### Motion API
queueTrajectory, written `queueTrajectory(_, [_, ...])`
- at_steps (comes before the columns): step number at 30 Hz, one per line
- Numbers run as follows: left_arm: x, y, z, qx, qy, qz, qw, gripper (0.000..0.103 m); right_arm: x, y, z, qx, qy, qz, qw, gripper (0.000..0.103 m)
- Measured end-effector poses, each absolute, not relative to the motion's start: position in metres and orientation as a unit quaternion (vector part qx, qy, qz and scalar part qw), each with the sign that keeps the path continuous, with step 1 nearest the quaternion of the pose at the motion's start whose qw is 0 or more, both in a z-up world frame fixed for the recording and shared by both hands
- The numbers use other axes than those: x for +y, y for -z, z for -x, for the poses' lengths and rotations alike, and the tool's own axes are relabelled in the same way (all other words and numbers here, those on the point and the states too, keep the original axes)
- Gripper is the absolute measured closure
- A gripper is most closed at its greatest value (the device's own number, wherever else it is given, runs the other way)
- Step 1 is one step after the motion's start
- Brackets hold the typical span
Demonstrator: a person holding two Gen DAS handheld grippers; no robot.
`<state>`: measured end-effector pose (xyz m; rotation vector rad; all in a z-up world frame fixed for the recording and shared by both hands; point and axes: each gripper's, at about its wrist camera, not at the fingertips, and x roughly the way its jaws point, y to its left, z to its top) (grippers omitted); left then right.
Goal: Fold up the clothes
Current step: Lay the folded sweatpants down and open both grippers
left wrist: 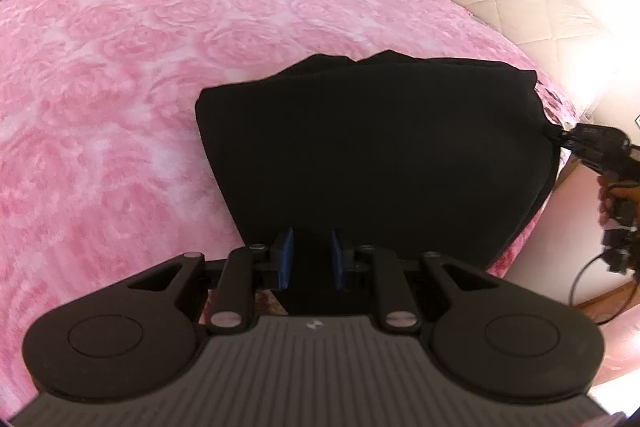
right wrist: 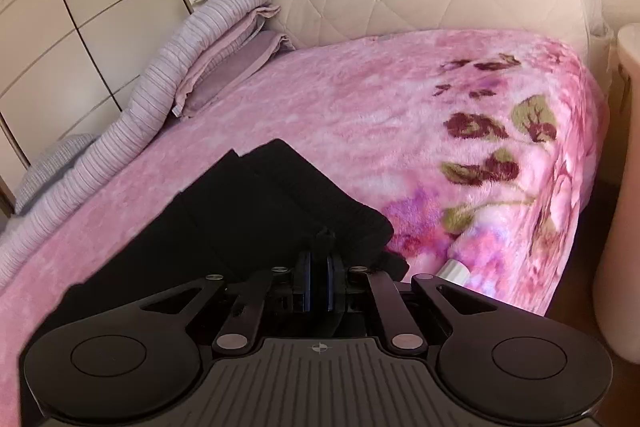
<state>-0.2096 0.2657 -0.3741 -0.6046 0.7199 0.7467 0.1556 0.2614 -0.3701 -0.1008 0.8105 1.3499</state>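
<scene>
While flat, black garment (left wrist: 380, 147) crosswise.

Black garment (left wrist: 372, 147) on pink blanket (left wrist: 120, 87), edge between left tool (left wrist: 311, 259) pads, corner pinched by right tool (left wrist: 568, 139).

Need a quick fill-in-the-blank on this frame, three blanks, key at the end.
1. The garment on the bed is ____ in colour.
2. The blanket under it is mostly ____.
3. The right claw is ____ on a corner of the garment.

Missing words: black; pink; shut
</scene>
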Motion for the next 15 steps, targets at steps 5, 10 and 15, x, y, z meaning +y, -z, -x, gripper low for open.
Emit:
queueTrajectory(5, [0.264,0.367,0.211,0.330,-0.351,0.278,0.831,0.087,0.239,0.342,-0.141,0.287,-0.551,0.070,0.781,0.089])
queueTrajectory(10, [0.260,0.379,0.209,0.345,-0.345,0.280,0.827,0.087,0.231,0.344,-0.129,0.311,-0.642,0.039,0.699,0.089])
queueTrajectory(15, [0.253,0.368,0.216,0.340,-0.362,0.285,0.819,0.088,0.242,0.371,-0.110,0.357,-0.625,0.107,0.687,0.089])
